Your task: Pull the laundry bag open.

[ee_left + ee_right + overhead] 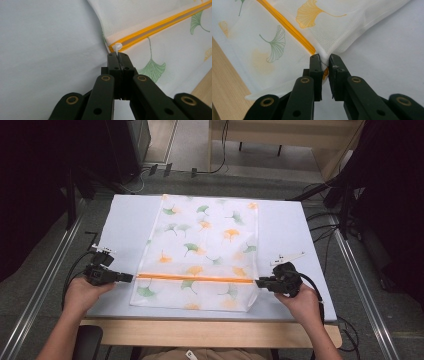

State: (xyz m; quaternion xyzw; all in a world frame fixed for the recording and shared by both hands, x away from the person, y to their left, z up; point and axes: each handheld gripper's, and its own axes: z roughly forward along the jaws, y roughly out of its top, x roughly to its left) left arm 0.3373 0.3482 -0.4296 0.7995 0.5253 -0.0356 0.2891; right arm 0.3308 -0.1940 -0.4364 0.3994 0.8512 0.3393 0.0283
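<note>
High view: a white mesh laundry bag (pixel 200 252) printed with green and orange ginkgo leaves lies flat on the pale grey surface (pixel 125 220), its long axis running from the person's edge away toward the far edge. An orange zipper (pixel 195 279) crosses the bag near its near end, at right angles to that axis, running from the bag's left edge to its right edge.

At the left end of the zipper, the left gripper (pixel 131 277) points in along the zipper line; in the left gripper view its jaws are pressed fully together on the small white zipper pull (pixel 117 48). At the right end of the zipper, the right gripper (pixel 258 282) points back toward the bag, and in the right gripper view its jaws pinch the bunched mesh corner (pixel 324 53) of the bag where the zipper ends, with only a narrow gap between them for the cloth. A hand holds each gripper just outside the bag's sides, and cables trail back from both.

Nothing else lies on the surface beside the bag. A bare wooden strip (pixel 210 330) borders the surface on the near side of the bag. Beyond the bag's far end the floor is grey, with cables (pixel 165 170) and a light wooden bench (pixel 280 135); dark stands (pixel 350 205) rise off to the bag's right.
</note>
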